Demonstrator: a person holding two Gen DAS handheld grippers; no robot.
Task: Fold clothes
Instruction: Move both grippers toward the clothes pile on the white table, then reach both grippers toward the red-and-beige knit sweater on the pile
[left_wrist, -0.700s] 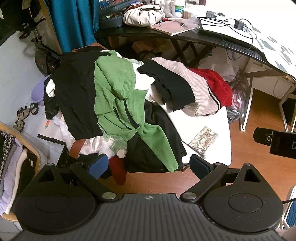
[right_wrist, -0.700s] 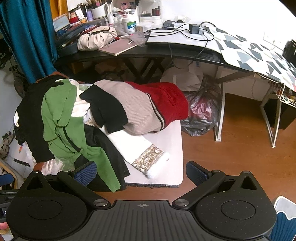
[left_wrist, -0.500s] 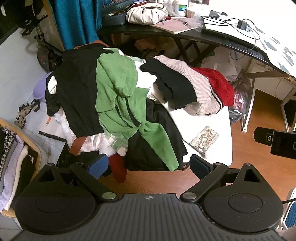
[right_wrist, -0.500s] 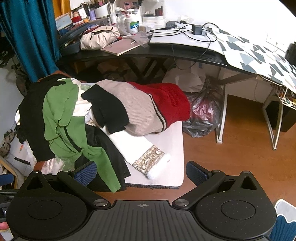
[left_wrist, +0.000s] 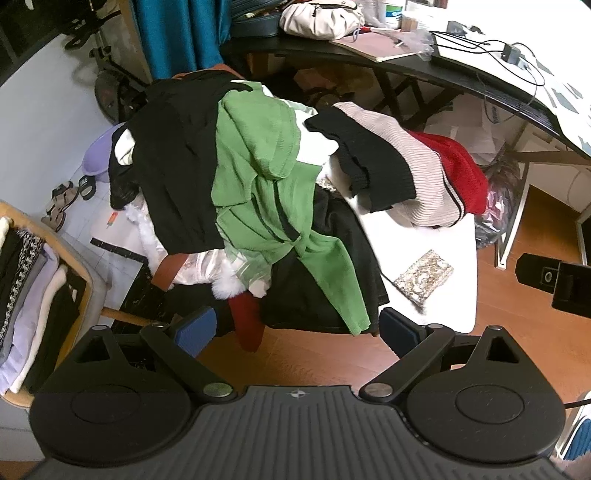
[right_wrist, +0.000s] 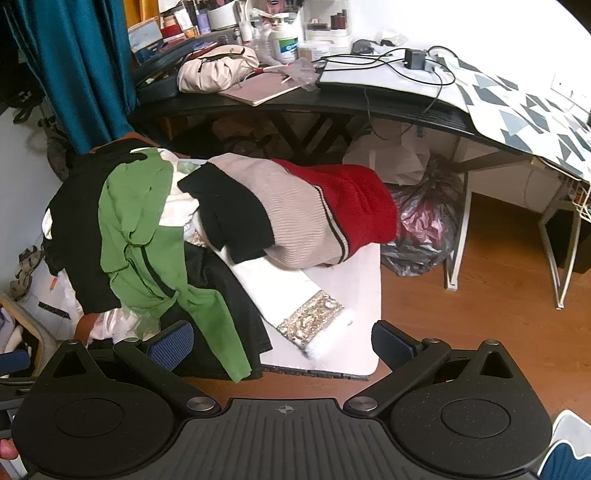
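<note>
Green knit top (left_wrist: 269, 192) is lying draped over the clothes pile on the white desk (right_wrist: 354, 291); I'm hovering both left tongs (left_wrist: 295, 326) and right tongs (right_wrist: 282, 339) released, just before it.

Wooden floor (right_wrist: 480, 295), black desk (right_wrist: 369, 105), teal curtain (right_wrist: 77, 66), white wall (left_wrist: 40, 92)

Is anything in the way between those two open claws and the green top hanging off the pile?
Nothing visible: the left gripper and right gripper are both open, with only bare floor before the green knit top.
</note>
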